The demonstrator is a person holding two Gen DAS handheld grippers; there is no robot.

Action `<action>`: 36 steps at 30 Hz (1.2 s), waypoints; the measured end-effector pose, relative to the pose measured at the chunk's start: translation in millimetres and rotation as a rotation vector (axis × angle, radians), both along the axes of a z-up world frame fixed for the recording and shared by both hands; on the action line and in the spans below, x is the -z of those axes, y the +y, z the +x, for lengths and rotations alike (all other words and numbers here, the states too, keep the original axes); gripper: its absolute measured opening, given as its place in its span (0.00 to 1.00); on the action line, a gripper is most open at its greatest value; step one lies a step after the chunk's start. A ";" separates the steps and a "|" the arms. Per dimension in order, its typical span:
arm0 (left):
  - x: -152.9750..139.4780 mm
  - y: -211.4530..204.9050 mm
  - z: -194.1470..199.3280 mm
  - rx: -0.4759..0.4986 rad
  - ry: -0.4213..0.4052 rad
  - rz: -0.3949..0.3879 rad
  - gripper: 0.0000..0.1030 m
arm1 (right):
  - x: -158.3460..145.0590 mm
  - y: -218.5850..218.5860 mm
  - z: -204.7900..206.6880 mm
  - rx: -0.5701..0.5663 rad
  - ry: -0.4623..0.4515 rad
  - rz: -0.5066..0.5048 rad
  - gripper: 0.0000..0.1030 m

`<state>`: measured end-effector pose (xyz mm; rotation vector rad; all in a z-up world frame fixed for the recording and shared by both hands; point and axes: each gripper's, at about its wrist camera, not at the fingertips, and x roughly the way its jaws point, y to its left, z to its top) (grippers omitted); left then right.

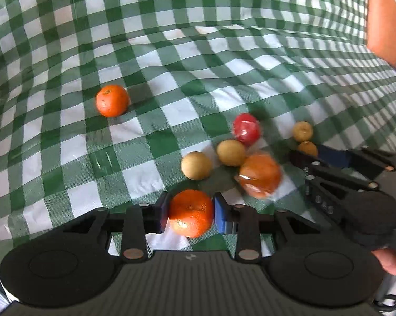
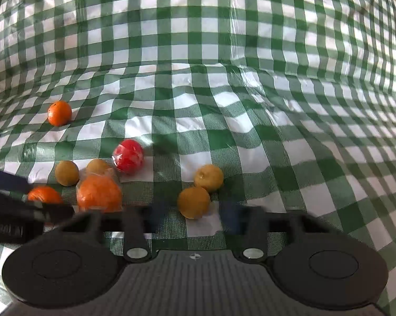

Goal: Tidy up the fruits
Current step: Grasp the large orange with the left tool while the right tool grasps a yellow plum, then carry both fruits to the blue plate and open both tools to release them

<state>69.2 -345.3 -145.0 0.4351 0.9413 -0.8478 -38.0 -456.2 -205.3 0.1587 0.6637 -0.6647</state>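
while the left gripper [image 1: 190, 214] pinches a tangerine [image 1: 190, 212] at bottom centre of its view, the right gripper [image 2: 190, 214] looks blurred, its jaws apparently closing on a yellow fruit [image 2: 193, 202]. round fruit could squirt free and scatter the loose cluster beyond, up to the lone orange [image 1: 112, 100] at upper left.

A green and white checked cloth [image 2: 198, 121] covers the table and rises at the top, with bright light on it
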 end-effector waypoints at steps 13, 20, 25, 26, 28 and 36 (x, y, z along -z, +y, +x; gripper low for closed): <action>-42.2 75.5 -31.0 -0.040 0.071 0.009 0.37 | -31.8 34.9 -54.1 0.114 -0.056 0.123 0.26; -91.2 157.9 -63.7 -0.091 0.071 -0.015 0.37 | -67.9 104.2 -86.2 0.014 -0.082 0.125 0.26; -118.1 227.7 -81.5 -0.153 0.052 0.005 0.37 | -101.7 166.7 -101.5 -0.104 -0.115 0.118 0.26; -122.3 242.1 -83.8 -0.171 0.048 0.009 0.37 | -109.0 178.0 -102.7 -0.129 -0.120 0.118 0.26; -131.0 269.8 -86.8 -0.213 0.036 0.009 0.37 | -120.9 203.0 -103.1 -0.183 -0.131 0.116 0.26; -163.7 362.2 -100.1 -0.357 -0.003 -0.045 0.37 | -161.0 293.7 -97.9 -0.351 -0.153 0.120 0.26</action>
